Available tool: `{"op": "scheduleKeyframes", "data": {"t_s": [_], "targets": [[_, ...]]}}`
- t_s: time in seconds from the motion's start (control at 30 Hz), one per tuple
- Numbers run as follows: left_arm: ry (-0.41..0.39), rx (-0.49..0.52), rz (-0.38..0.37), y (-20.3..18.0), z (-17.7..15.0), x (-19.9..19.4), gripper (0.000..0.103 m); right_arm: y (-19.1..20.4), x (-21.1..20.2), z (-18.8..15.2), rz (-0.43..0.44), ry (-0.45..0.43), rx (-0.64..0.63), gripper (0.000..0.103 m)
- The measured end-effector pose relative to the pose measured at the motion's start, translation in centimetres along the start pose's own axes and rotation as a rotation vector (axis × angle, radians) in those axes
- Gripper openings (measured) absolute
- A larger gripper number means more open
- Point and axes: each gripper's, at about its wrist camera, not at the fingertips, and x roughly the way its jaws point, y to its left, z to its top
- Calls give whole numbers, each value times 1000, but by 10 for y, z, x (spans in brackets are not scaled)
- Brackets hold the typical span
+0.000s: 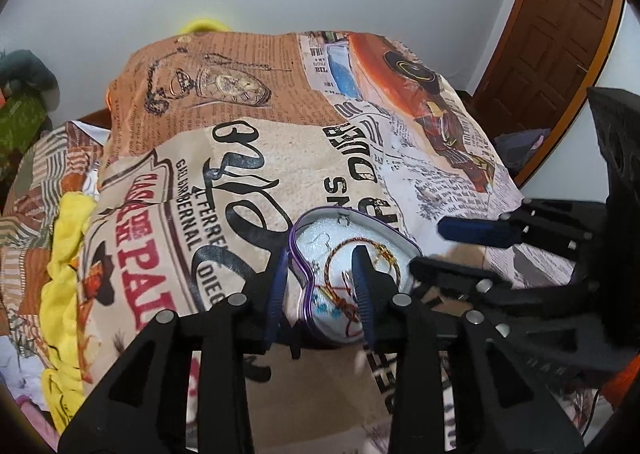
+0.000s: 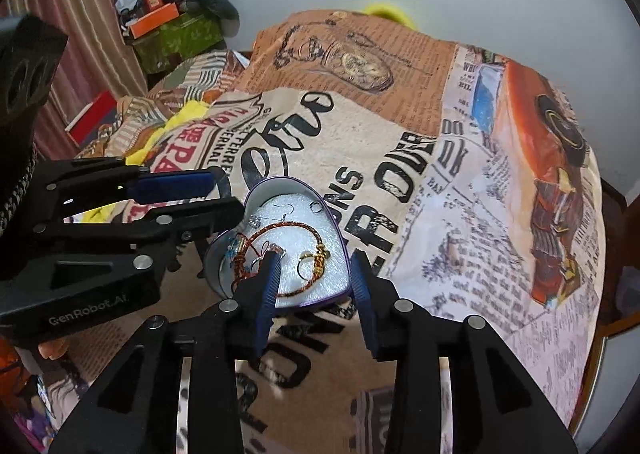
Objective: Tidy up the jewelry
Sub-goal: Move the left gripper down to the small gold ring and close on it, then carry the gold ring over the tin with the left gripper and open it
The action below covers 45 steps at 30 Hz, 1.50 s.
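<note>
Left gripper (image 1: 322, 286) and right gripper (image 2: 316, 286): jaws parted, straddling opposite rims of heart-shaped tin (image 2: 256, 193), pads apparently clear; nothing held. Tin sits on printed bedcover (image 2: 440, 213), holding bracelet (image 2: 298, 254), earrings, ring.
Risk, judged: a finger hovering inside could snag the bracelet and tip the tin.
Legible: "GenRobot.AI" on left gripper; "BERNAL" on cover.

Glossy metal heart tin (image 2: 344, 250) on matt printed cloth (image 2: 440, 213).
</note>
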Motion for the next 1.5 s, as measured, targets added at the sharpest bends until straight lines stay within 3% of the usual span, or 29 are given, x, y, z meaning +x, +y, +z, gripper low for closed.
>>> {"op": "scheduleKeyframes", "data": {"t_s": [0.13,0.43,0.73,0.9,0.97,1.03,1.13,1.5], "targets": [[3,4,-2,-5,-11,-14,40,-2,-17,-9,-27,-21,-1,33],[46,46,-26,-32,-48,-27,40,-9,-50,-35,-31,-66,50,33],[62,65,-119,-70,-81,-40,40,-6,-73,-59,-42,-111,73,33],[75,76,-102,-83,-90,-33,40,-8,-80,-68,-48,-119,87,34],[74,69,-101,-83,-92,-30,36,-10,-82,-70,-49,-120,95,34],[81,77,-104,-86,-94,-27,20,-12,-83,-73,-48,-121,103,34],[77,90,-104,-89,-98,-26,7,-12,-83,-75,-47,-120,107,34],[18,71,-77,-76,-85,-35,7,-11,-77,-70,-37,-135,111,34]]}}
